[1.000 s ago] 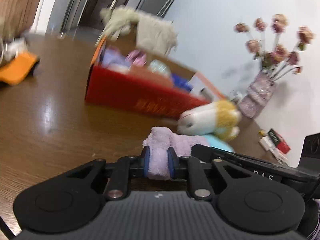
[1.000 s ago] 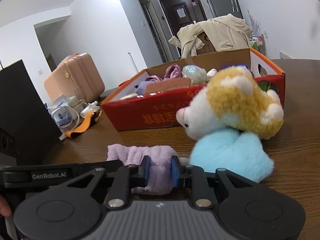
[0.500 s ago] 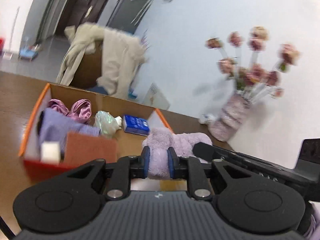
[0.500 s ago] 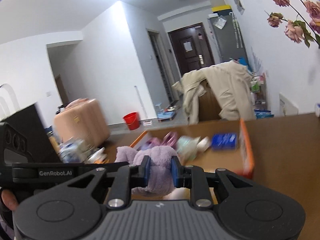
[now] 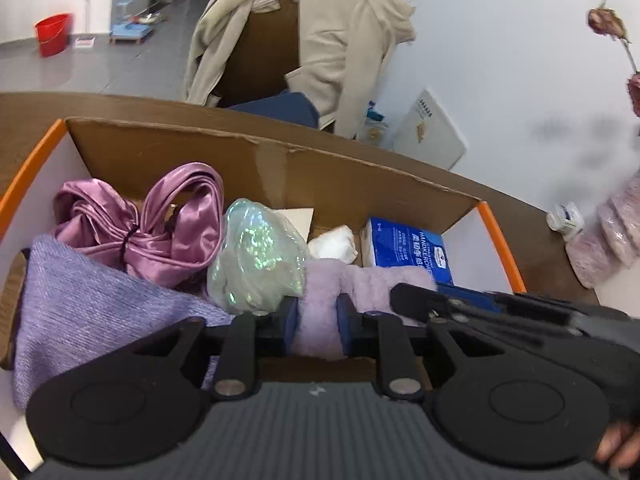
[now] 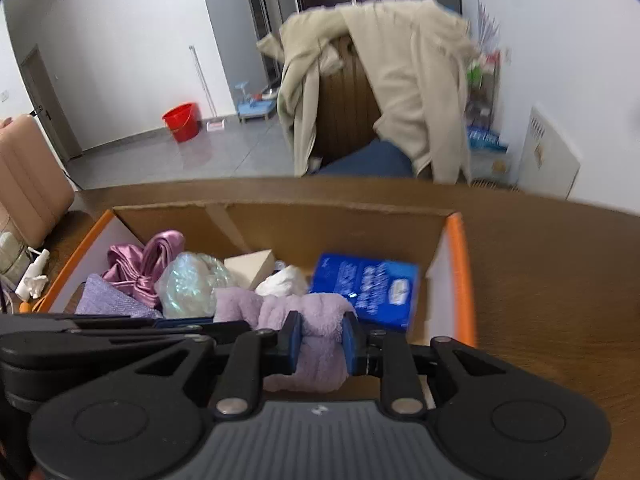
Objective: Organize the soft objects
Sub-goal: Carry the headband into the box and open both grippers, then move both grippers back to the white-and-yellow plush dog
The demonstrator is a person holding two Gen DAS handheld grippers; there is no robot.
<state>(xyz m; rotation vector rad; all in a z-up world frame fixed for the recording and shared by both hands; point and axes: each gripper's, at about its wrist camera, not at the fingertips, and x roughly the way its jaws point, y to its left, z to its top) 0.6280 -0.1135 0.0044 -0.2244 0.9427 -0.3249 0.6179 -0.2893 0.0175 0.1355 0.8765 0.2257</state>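
Both grippers hold one fluffy lilac cloth over an open cardboard box (image 5: 360, 172) with orange edges. My left gripper (image 5: 318, 322) is shut on the cloth's left end (image 5: 320, 300). My right gripper (image 6: 322, 342) is shut on its right end (image 6: 316, 320). The right gripper's black body (image 5: 500, 308) reaches into the left wrist view from the right. The box (image 6: 320, 224) holds a pink satin cloth (image 5: 160, 224), a purple knit cloth (image 5: 80, 312), an iridescent bag (image 5: 256, 256), a white wad (image 5: 334, 242) and a blue tissue pack (image 5: 404, 248).
The box sits on a brown wooden table (image 6: 560, 280). A chair draped with a beige coat (image 6: 380, 80) stands behind it. A pink wrapped vase (image 5: 608, 236) stands at the table's right edge. A pink suitcase (image 6: 24, 184) and a red bucket (image 6: 182, 122) are on the floor.
Both grippers have lifted the lilac cloth off the table, away from the plush toys, and carried it over the open box. They now sit low above its contents.
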